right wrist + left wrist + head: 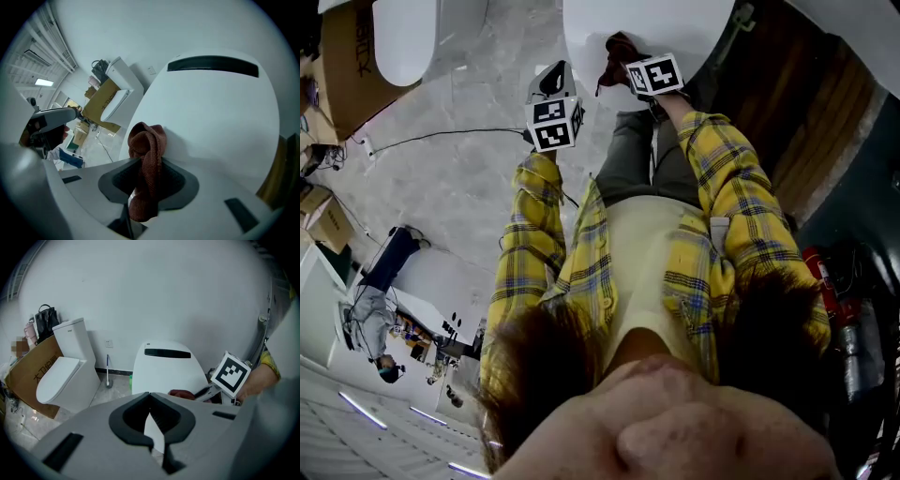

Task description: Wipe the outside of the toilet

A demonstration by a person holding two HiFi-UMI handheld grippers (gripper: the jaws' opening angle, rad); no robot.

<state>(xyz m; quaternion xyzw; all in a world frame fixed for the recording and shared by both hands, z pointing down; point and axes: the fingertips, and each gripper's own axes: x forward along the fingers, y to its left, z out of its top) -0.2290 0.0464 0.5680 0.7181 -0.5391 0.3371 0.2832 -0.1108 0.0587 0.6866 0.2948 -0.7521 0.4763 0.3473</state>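
The toilet [211, 122] is glossy white with its rounded lid closed and a dark slot near the back. It stands on the floor [116, 386] by the white wall [154, 296]. A bunched rust-brown cloth [149, 140] seems to touch the lid, clamped in the right gripper [146, 165] jaws. The left gripper [150, 396] hangs beside it, jaws together and empty.

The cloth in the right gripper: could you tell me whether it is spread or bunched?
Bunched up: the cloth is a twisted wad clamped in the right gripper, its top at the toilet lid.
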